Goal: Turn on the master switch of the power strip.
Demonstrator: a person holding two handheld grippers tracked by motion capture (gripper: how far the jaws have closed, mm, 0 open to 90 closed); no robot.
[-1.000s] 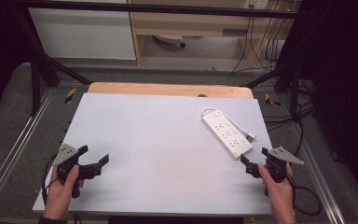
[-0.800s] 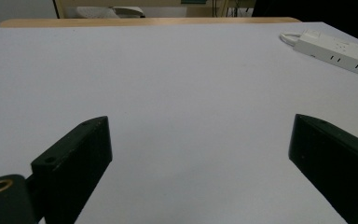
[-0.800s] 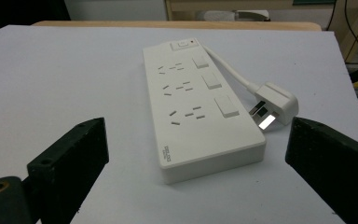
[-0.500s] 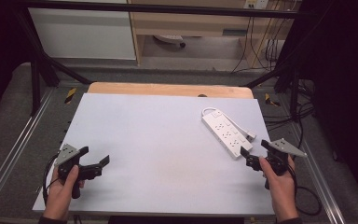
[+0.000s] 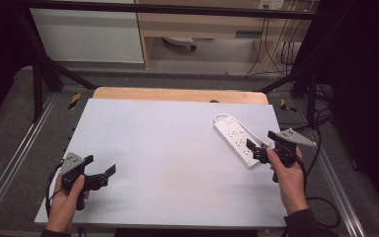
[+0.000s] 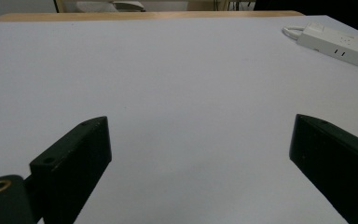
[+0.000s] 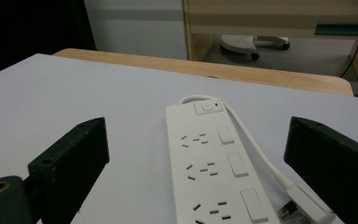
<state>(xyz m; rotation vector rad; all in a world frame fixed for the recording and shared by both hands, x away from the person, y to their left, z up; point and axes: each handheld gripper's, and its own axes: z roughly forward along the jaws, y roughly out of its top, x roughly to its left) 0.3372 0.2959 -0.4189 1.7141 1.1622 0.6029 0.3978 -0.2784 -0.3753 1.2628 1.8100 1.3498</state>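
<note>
White table with a wooden strip at the far edge, dark room around it, shelving behind. One power strip lies flat on the far right part of the table, with three socket groups and three rocker switches counted in the right gripper view, plus one main button at its far end. One white cord loops from that end and runs down the strip's right side to one plug, near its closer end. Two grippers, two hands.

Right gripper: jaws spread wide, nothing held, at the near end of the strip; the high view cannot settle whether it touches. Compared with a second ago it has moved forward and inward, from the table's right edge up to the strip. Left gripper: jaws wide apart, holding nothing, over bare table near the front left corner, same spot as before.

Right gripper view gives the strip between the jaws, with sockets, switches and plug detail that the high view blurs. Left gripper view shows bare table between its jaws and the strip far off at upper right.
</note>
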